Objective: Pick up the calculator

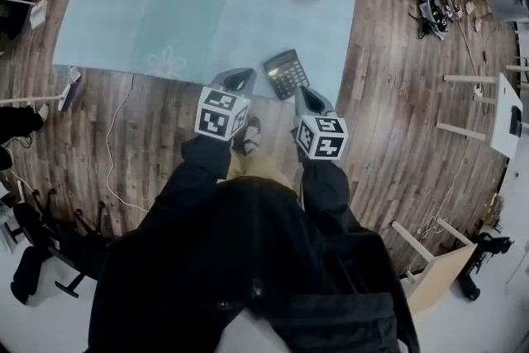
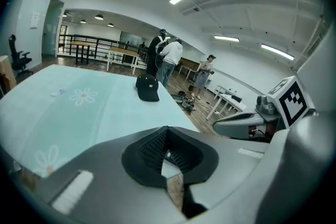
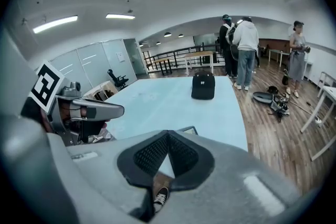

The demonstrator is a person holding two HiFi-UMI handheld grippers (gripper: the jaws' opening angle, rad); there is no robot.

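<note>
The calculator [image 1: 286,73] lies on the mat [image 1: 124,4], close to the mat's lower edge, in the middle of the head view. Its long axis runs nearly up and down the frame, with the lower end tipped a little to the right. It sits between the two grippers and just above them. The tip of the right gripper [image 1: 307,97] is just beside the calculator's lower right corner. The left gripper [image 1: 238,79] is off to the left, near but apart, so the right looks nearer. Both have their jaws closed together on nothing, so they would need to part before closing across the calculator's short width
</note>
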